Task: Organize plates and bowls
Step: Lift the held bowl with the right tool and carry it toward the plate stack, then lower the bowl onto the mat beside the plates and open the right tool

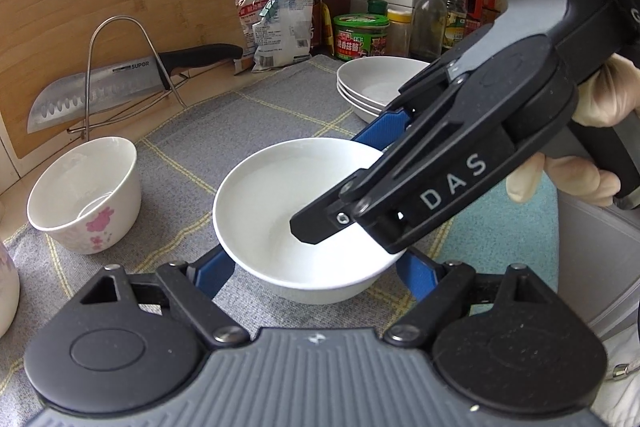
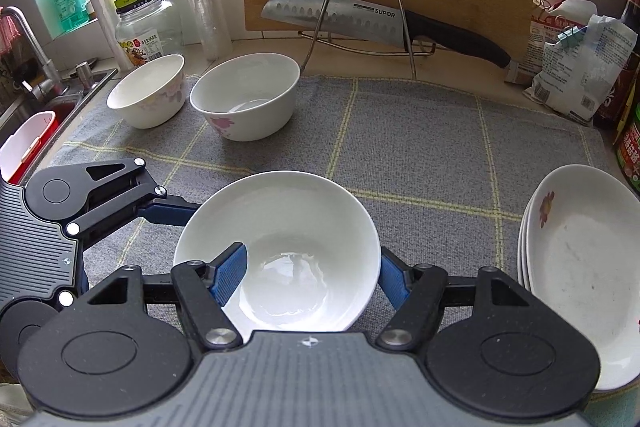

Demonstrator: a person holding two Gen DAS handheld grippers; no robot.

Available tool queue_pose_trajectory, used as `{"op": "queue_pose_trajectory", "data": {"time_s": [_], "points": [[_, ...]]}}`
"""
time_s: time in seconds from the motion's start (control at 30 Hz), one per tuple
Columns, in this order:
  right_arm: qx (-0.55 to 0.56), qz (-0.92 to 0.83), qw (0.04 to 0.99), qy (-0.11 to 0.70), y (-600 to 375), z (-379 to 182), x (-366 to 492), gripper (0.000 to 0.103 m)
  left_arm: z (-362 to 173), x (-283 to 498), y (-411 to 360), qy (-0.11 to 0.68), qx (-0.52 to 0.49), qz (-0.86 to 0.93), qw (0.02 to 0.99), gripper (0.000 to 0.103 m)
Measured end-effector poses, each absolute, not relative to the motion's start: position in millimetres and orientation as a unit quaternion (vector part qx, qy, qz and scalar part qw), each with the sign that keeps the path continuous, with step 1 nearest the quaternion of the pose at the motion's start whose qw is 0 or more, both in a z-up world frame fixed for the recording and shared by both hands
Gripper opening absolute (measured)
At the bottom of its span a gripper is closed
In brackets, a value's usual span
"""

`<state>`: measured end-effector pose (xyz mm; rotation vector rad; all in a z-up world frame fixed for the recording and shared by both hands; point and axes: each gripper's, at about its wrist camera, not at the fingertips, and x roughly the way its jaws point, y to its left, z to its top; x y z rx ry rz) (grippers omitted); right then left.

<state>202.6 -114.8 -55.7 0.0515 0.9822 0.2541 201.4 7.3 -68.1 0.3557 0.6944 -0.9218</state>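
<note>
Grippers are converging on one plain white bowl (image 2: 280, 251) sitting on the grey checked mat (image 2: 400, 139). Nearest, the right gripper (image 2: 308, 275) is straddling the bowl's near wall, one blue finger (image 2: 230, 277) lying inside the rim and the other outside at the right; the fingers are standing apart, and whether either is pressing the porcelain cannot be told. The left gripper (image 1: 316, 271) is flanking the same bowl from its own side, fingers spread wide on both flanks, not clamped. Risk is arising from this double approach: two tools closing on a smooth glazed wall may be tipping or twisting the bowl, and a one-wall pinch may be slipping on lift. Just to the right, stacked plates (image 2: 580, 267) are lying close enough for a swinging bowl to be striking them. Farther back, two flowered bowls (image 2: 244, 95) are standing beside each other, and beyond them a Supor knife (image 2: 352, 15) is leaning in a wire rack (image 2: 360, 3).
</note>
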Motion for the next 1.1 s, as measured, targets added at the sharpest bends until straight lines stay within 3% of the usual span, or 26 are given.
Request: {"op": "queue_pose_trajectory", "data": {"time_s": [0.17, 0.3, 0.33, 0.77, 1.1], "points": [[0.02, 0.121, 0.873, 0.472, -111.6, -60.3, 203.2, 0.078, -71.0, 200.4, 6.3, 0.327, 0.171, -0.431, 0.823, 0.087], [0.013, 0.11, 0.88, 0.461, -109.7, -57.2, 200.7, 0.101, -68.1, 196.2, 9.5, 0.319, 0.169, -0.436, 0.824, 0.097], [0.01, 0.105, 0.884, 0.455, -109.8, -55.2, 199.6, 0.103, -67.4, 195.7, 11.3, 0.32, 0.168, -0.435, 0.825, 0.097], [-0.001, 0.058, 0.905, 0.421, -95.6, -29.8, 194.0, 0.103, -59.1, 183.8, 69.3, 0.342, 0.137, -0.387, 0.845, 0.097], [-0.139, 0.059, 0.919, 0.363, -18.5, -8.4, 191.9, 0.103, -52.3, 182.0, 136.0, 0.332, 0.105, -0.324, 0.88, 0.097]]}}
